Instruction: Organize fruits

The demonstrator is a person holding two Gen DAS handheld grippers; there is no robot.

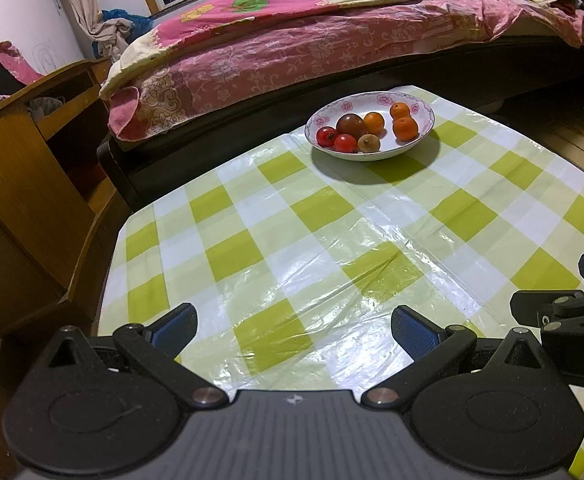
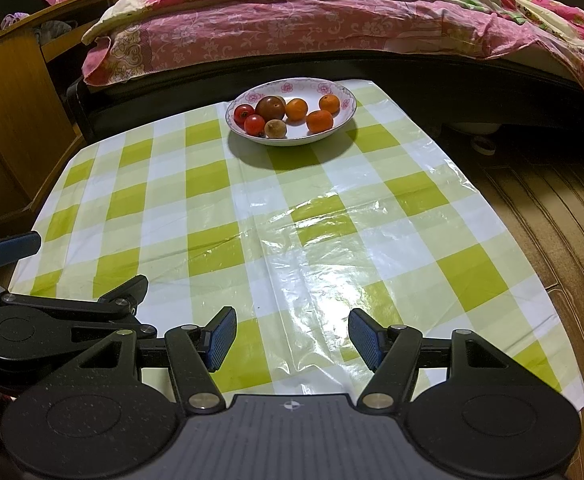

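A white floral plate (image 1: 419, 136) (image 2: 343, 114) stands at the far edge of the table with the green checked cloth (image 1: 331, 240) (image 2: 292, 220). In it lie three oranges (image 1: 405, 128) (image 2: 319, 121), two red fruits (image 1: 345, 143) (image 2: 254, 124), a dark brown fruit (image 1: 351, 125) (image 2: 270, 107) and a small tan fruit (image 1: 369, 143) (image 2: 275, 128). My left gripper (image 1: 293, 330) is open and empty above the near cloth. My right gripper (image 2: 292, 338) is open and empty beside it, to its right (image 1: 563, 308).
A bed with pink floral covers (image 1: 331, 32) (image 2: 292, 20) runs behind the table. A wooden desk (image 1: 32, 152) (image 2: 8, 80) stands at the left. Wooden floor (image 2: 551, 220) lies to the right of the table.
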